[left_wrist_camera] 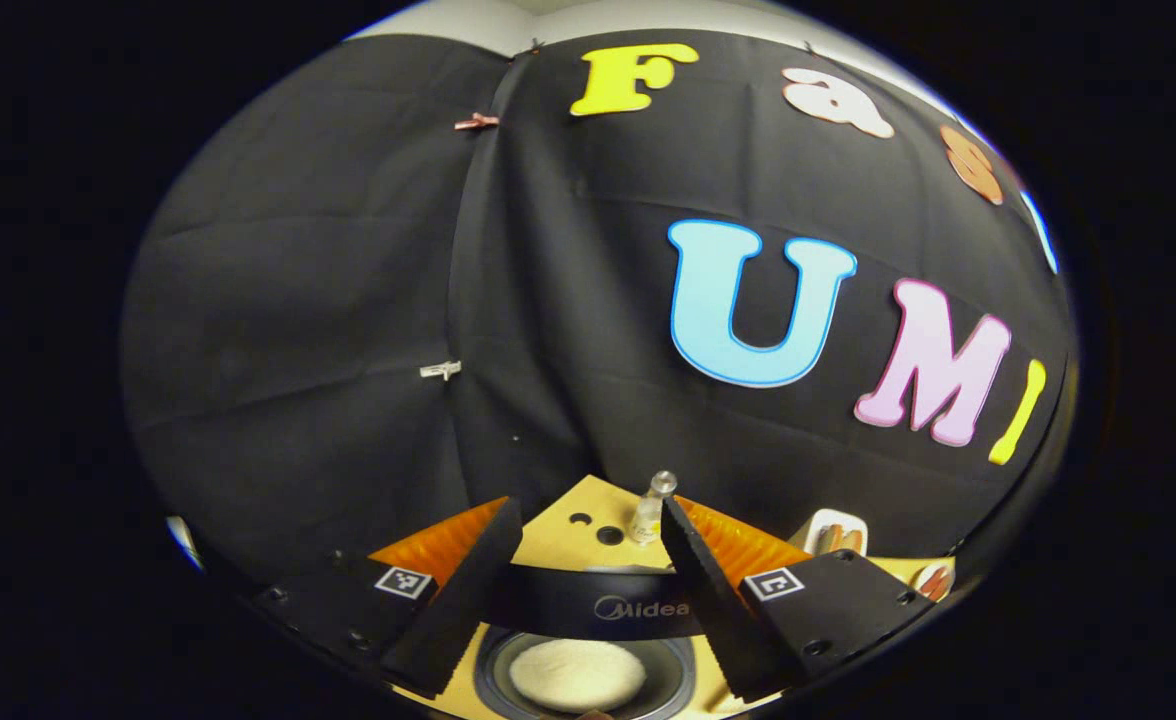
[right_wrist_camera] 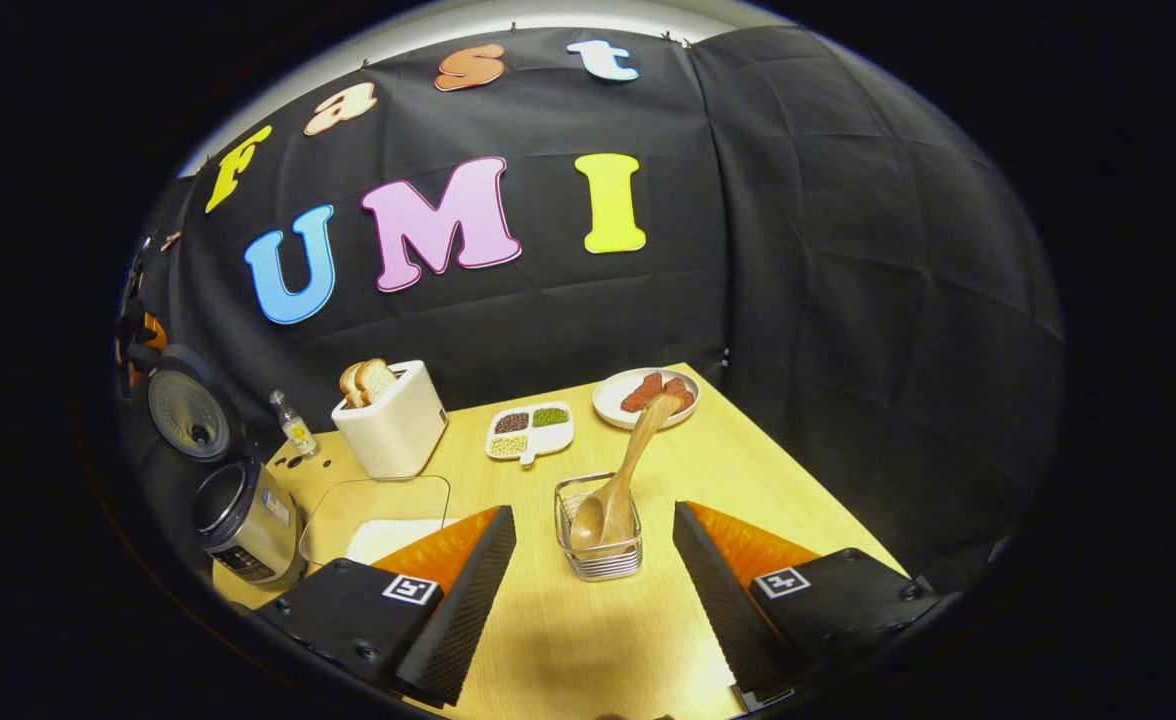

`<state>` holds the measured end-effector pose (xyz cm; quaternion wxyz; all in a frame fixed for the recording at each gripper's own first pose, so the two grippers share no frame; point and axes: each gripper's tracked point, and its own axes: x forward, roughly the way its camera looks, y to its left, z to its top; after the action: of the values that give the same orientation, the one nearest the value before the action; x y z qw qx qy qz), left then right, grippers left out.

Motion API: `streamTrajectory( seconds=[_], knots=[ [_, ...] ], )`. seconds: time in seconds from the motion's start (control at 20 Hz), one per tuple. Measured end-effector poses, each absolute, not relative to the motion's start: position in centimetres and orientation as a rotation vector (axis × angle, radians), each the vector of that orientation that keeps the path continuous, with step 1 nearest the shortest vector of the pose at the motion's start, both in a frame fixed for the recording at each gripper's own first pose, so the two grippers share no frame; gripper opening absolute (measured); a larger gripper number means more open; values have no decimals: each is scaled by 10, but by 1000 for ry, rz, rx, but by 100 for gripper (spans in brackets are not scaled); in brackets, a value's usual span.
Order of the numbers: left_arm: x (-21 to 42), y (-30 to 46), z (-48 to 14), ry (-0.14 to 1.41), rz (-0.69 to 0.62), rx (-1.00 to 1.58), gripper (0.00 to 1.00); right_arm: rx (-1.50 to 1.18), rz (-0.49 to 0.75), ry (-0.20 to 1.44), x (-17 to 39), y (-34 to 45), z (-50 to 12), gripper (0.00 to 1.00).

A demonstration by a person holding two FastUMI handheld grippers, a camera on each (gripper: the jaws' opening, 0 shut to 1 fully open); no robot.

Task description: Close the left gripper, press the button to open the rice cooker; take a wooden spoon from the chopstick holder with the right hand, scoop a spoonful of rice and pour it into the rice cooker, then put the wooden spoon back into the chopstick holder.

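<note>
In the left gripper view my left gripper (left_wrist_camera: 588, 506) is open and hangs over the open rice cooker (left_wrist_camera: 638, 606), whose inner pot holds a white mound of rice (left_wrist_camera: 576, 675). In the right gripper view the rice cooker (right_wrist_camera: 246, 522) stands at the table's left edge with its round lid (right_wrist_camera: 188, 405) raised. The wooden spoon (right_wrist_camera: 620, 485) stands bowl-down in the wire chopstick holder (right_wrist_camera: 600, 560), its handle leaning up and to the right. My right gripper (right_wrist_camera: 593, 510) is open, with the holder just ahead between its fingers, untouched. A clear container of rice (right_wrist_camera: 378, 525) lies beside the cooker.
A white toaster (right_wrist_camera: 390, 428) with bread, a small bottle (right_wrist_camera: 294, 423), a divided dish of beans (right_wrist_camera: 530, 430) and a plate of meat slices (right_wrist_camera: 645, 397) line the table's far side. Bare wood lies in front of the holder. The bottle (left_wrist_camera: 652, 506) also stands beyond the cooker.
</note>
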<state>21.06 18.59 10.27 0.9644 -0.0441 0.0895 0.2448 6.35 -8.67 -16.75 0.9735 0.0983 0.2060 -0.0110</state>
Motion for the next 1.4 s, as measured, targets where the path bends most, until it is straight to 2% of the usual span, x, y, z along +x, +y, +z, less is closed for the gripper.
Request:
streamTrajectory(
  seconds=[0.3, 0.85, 1.15, 1.4],
  knots=[
    [169, 148, 67, 262, 485, -56, 98, 160, -24, 431, 69, -88, -176, 99],
    [116, 104, -51, 432, 476, -71, 98, 113, 50, 453, 73, -76, -187, 99],
    [121, 94, -92, 411, 455, -67, 98, 104, 91, 477, 78, -78, -198, 99],
    [125, 92, -109, 376, 495, -62, 98, 122, 127, 504, 80, -90, -209, 99]
  ],
)
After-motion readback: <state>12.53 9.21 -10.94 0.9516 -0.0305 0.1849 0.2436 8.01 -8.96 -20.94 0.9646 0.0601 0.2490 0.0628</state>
